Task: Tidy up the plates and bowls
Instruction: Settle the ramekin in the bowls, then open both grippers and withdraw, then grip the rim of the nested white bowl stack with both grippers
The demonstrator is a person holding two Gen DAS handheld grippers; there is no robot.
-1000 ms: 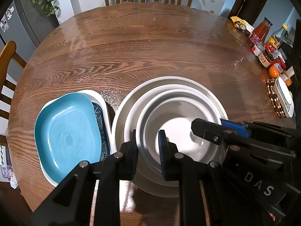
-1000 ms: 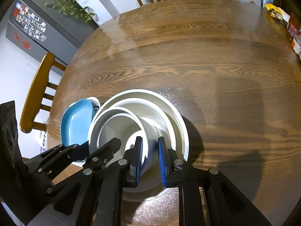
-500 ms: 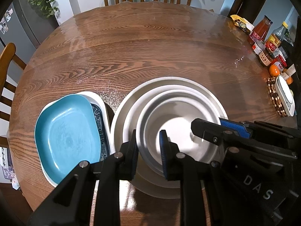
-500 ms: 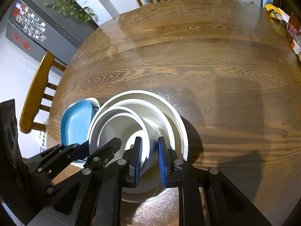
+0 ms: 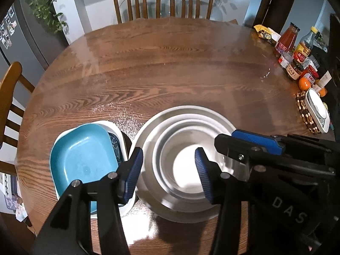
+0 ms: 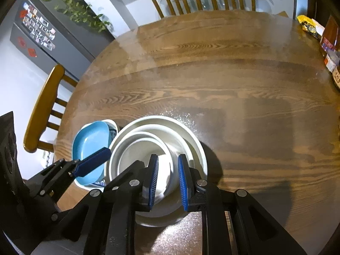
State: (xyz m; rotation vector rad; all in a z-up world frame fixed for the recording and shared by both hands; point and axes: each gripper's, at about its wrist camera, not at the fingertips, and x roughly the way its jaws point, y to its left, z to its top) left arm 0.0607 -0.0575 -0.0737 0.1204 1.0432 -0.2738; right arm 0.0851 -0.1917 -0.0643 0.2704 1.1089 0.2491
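A nested stack of round white ceramic bowls sits on the near part of the round brown wooden table, the smallest bowl inside two wider ones. Just to its left lies a teal rectangular dish resting in a white oblong dish with a blue patterned inside; the two stacks are close together, and it is hard to tell whether their rims touch.

The left gripper hangs over the near left part of the bowl stack. Its jaws have just been opening and now stand well apart, the blue ribbed pads clear of the bowl walls, with the rims of the bowls lying between them but not pinched.

The right gripper is at the near right side of the same stack. Its jaws are narrowly set, with the wall of the inner bowls between the blue pads; from this angle the pads seem to stand slightly off the wall rather than press on it.

At the far right edge of the table stand sauce bottles and jars, oranges and a white tray on a beaded mat. Wooden chairs ring the table.
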